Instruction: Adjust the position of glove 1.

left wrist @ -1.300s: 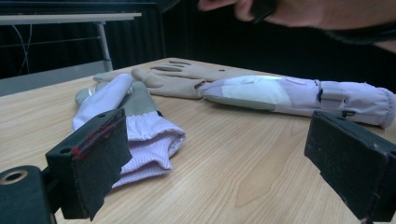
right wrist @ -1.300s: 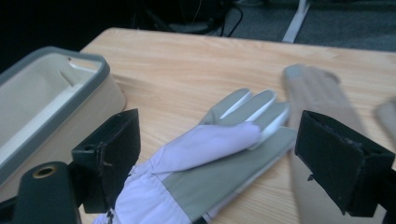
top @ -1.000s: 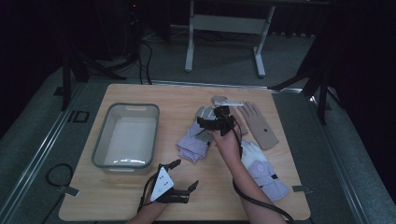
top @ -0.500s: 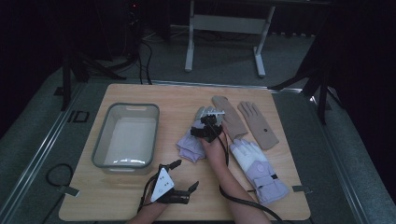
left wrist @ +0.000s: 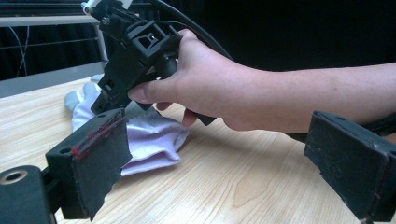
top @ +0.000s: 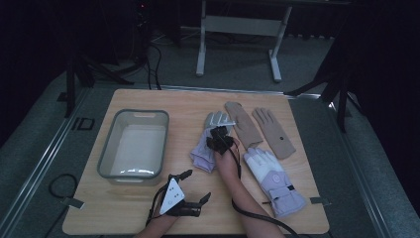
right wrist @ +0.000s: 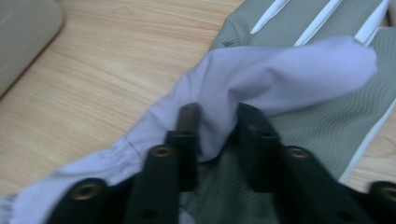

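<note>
The lavender glove (top: 207,144) lies at the centre of the tabletop (top: 297,208), its long axis running from 7 o'clock at the cuff to 1 o'clock at the fingertips, just left of the tan gloves (top: 260,128). The right gripper (right wrist: 217,126) is set directly over it; its fingers (right wrist: 187,135) have just been closing and a fold of the lavender fabric is pinched between them. The left gripper (top: 190,191) rests farther off at 6 o'clock, fingers wide open on nothing. The basin (top: 106,163) lies at 9 o'clock from the glove.
</note>
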The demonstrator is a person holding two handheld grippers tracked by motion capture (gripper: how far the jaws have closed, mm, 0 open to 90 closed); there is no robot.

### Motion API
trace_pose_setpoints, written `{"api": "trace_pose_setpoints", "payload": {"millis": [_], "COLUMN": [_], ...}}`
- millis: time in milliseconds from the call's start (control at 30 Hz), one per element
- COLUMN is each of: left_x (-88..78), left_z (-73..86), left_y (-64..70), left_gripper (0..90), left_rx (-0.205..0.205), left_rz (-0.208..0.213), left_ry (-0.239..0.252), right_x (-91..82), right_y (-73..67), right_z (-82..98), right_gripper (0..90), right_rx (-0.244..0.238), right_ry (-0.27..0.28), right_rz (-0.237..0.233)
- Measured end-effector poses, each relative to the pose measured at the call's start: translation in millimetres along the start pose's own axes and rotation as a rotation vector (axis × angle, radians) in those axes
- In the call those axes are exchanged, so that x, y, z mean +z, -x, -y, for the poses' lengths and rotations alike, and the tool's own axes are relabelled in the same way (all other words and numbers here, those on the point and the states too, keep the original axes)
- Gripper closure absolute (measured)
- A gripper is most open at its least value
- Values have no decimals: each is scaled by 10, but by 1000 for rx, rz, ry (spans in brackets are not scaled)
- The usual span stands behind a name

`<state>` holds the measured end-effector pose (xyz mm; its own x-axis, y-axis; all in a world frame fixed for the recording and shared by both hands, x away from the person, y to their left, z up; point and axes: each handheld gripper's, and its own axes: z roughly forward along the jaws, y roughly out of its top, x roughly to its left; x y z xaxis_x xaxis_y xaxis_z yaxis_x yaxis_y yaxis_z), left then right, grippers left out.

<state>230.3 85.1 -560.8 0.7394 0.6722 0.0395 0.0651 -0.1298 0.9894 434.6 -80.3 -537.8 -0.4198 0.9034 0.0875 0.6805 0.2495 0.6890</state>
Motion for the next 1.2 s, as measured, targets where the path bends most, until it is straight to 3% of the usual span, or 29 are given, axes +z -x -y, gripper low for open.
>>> {"api": "trace_pose_setpoints", "payload": {"millis": [67, 200, 267, 400, 567, 733, 867, 1033, 1200], "left_x": [0, 0, 1, 1, 2, 4, 4, 4, 4], "left_z": [0, 0, 0, 0, -1, 0, -1, -1, -1], "left_y": [-2, -6, -9, -12, -7, -9, -8, -7, -10], "left_gripper": [67, 67, 67, 67, 67, 67, 67, 67, 67], "left_rx": [-2, -7, -11, -15, -10, -11, -8, -5, -10], "left_rz": [0, -2, -1, -2, -3, -4, -6, -5, -4], "left_ry": [-1, 0, 1, 0, 0, 0, -1, -1, -2], "right_x": [-20, -71, -151, -421, -816, -1133, -1093, -842, -661], "right_y": [-2, -15, -13, -28, -77, 6, 44, 86, 74], "right_z": [-23, -93, -135, -245, -327, -250, -78, 147, 284], "right_gripper": [848, 863, 865, 866, 867, 867, 866, 866, 865], "right_rx": [2, -35, -50, -66, -129, -88, -73, -36, -13], "right_ry": [-7, -25, -10, 47, 97, 138, 99, 34, 6], "right_rz": [-25, -23, -27, -39, -27, -25, -14, -10, -10]}}
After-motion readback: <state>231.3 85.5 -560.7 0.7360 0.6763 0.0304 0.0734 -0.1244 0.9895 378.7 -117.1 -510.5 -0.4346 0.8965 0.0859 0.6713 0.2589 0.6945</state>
